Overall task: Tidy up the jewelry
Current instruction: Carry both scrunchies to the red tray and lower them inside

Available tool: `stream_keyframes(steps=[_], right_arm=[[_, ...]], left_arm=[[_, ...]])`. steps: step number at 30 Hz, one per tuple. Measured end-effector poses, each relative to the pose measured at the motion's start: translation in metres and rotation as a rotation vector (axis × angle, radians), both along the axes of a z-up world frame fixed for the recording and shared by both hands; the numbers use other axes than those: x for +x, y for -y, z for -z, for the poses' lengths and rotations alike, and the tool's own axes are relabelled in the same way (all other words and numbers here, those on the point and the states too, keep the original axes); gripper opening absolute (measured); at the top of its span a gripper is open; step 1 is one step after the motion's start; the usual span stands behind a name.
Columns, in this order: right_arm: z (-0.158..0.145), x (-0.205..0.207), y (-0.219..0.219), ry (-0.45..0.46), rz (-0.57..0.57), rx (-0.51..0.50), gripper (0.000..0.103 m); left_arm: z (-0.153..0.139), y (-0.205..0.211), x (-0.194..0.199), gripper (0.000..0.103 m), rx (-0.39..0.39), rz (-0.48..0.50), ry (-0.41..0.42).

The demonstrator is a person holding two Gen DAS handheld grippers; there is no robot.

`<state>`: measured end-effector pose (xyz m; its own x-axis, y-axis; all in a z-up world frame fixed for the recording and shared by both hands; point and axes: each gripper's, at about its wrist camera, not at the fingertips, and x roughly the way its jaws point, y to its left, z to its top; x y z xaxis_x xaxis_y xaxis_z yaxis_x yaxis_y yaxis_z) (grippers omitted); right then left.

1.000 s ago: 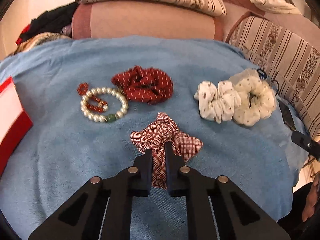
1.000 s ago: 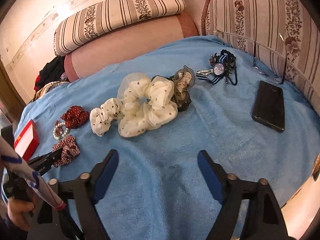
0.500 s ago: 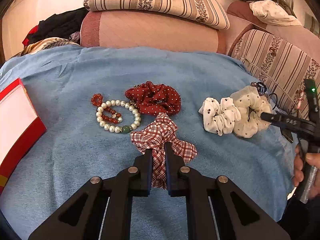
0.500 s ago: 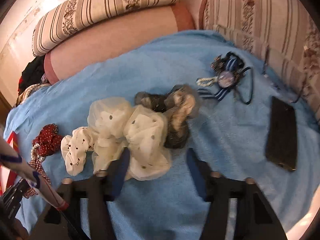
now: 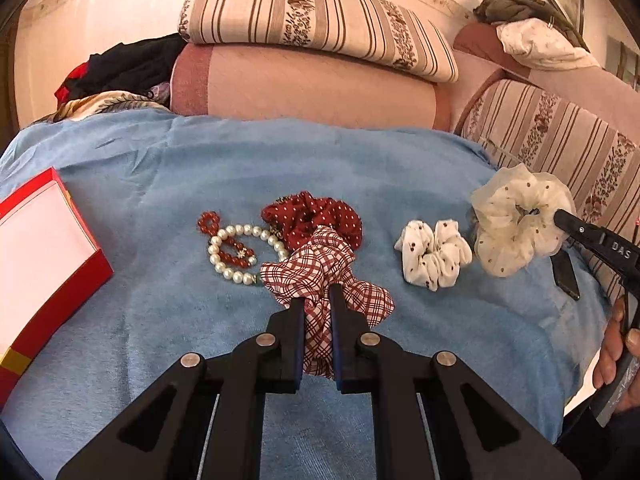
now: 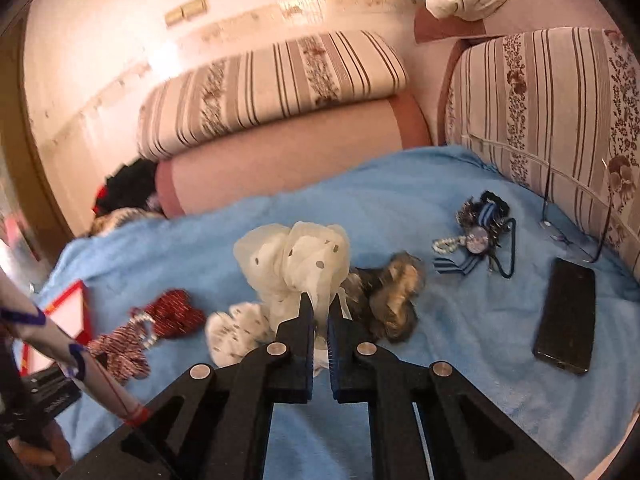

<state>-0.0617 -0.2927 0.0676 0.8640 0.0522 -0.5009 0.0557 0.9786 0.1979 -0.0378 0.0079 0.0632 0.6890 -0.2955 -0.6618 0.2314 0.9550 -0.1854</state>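
My left gripper (image 5: pixel 318 304) is shut on a red-and-white plaid scrunchie (image 5: pixel 320 264), which hangs just over the blue towel (image 5: pixel 360 160). Behind it lie a pearl bracelet (image 5: pixel 240 256), a red bead bracelet (image 5: pixel 208 222) and a dark red dotted scrunchie (image 5: pixel 316 216). The jaws of my right gripper (image 6: pixel 322 300) are closing tight on a sheer cream dotted scrunchie (image 6: pixel 296 260), with its fabric pinched between them and lifted off the towel. The left wrist view shows that cream scrunchie (image 5: pixel 516 220) raised at the right, beside a small white dotted scrunchie (image 5: pixel 434 254).
An open red box (image 5: pixel 40 248) with a white lining sits at the towel's left edge. A brown scrunchie (image 6: pixel 396 296), a blue striped hair piece (image 6: pixel 478 236) and a black phone (image 6: pixel 566 316) lie on the right. Striped cushions (image 6: pixel 540 112) border the back and right.
The right gripper came in over the cream scrunchie, closed on it and raised it off the towel. The left gripper rose slightly, still holding the plaid scrunchie.
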Motion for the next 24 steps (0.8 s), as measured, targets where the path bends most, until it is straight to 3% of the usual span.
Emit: stream_keyframes(steps=[11,24], right_arm=[[-0.016,-0.014,-0.012,0.072,-0.046,0.055,0.006],[-0.027,-0.024,-0.047,0.094,-0.116,0.058,0.006]], left_arm=[[-0.008,-0.013,-0.004,0.01,0.004,-0.032,0.026],[-0.019,-0.033,-0.013,0.01,0.001,-0.079,0.054]])
